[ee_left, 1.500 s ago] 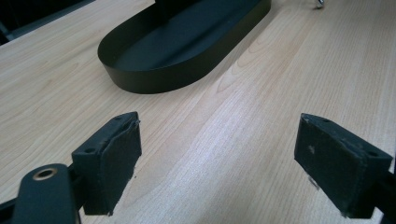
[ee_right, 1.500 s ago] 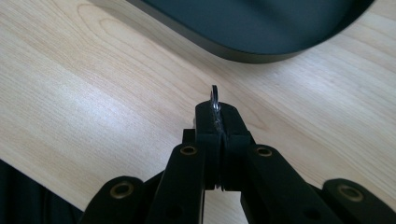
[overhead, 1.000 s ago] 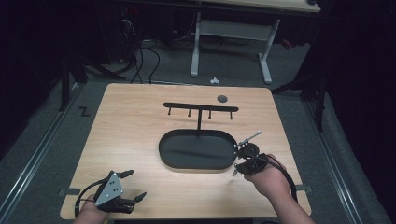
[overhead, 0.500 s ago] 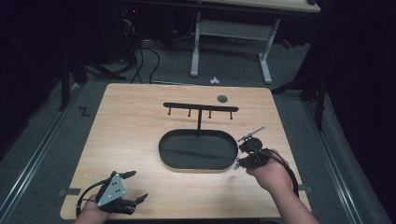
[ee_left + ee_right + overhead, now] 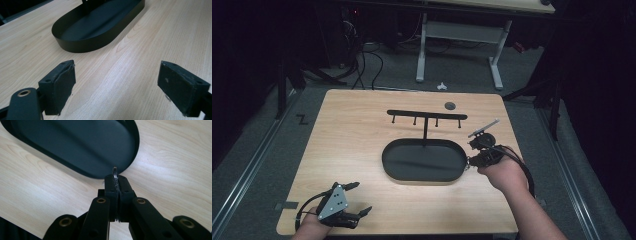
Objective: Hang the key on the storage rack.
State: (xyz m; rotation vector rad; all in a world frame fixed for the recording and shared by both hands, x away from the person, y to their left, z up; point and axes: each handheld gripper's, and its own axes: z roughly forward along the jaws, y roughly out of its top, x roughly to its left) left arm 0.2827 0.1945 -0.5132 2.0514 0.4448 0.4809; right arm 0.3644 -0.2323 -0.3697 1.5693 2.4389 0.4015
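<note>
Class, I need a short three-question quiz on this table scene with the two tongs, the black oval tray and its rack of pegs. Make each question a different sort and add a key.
1. True or false: the left tongs are shut on the tray.
2. Multiple choice: the right tongs pinch a small thing at their tips. It looks like: A) a thin metal ring, B) a wooden block, C) a cloth.
3. Fill in: the rack stands at the tray's ____ edge in the high view.

Key: 1 false, they are open over bare table; 2 A; 3 far.
</note>
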